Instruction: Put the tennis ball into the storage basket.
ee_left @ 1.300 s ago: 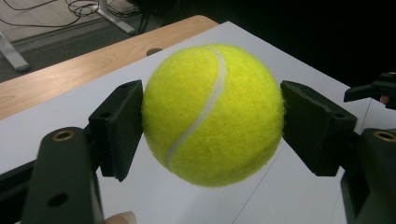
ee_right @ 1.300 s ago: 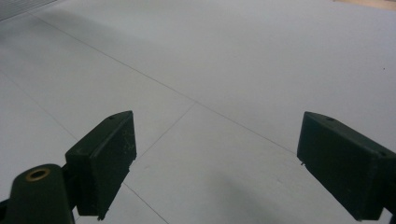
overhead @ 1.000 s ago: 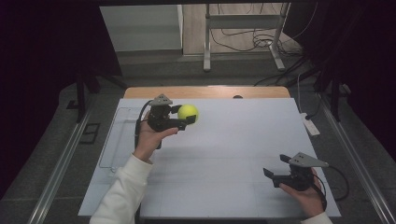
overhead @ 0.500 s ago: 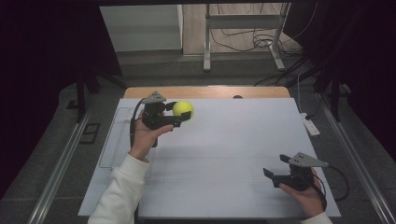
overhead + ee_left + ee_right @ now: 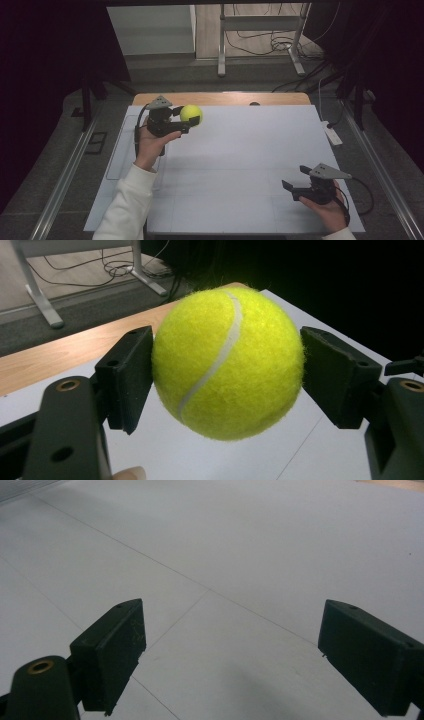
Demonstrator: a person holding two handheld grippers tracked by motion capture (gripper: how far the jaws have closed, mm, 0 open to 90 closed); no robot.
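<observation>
Currently, the tennis ball is being clamped between the left gripper's pads, above the white surface. Nothing is being held by the right gripper, its jaws being kept wide apart.

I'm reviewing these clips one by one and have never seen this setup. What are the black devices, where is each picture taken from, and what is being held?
A person holds a hand-operated two-jaw clamp in each hand; there is no robot arm. The high view looks down on a table covered by a white sheet. The other two pictures come from cameras riding on the clamps, looking along their black jaws. The left gripper is shut on a yellow tennis ball, lifted off the sheet, with a pad pressing each side. The right gripper sits near the front right corner, its jaws wide apart with nothing between them.
</observation>
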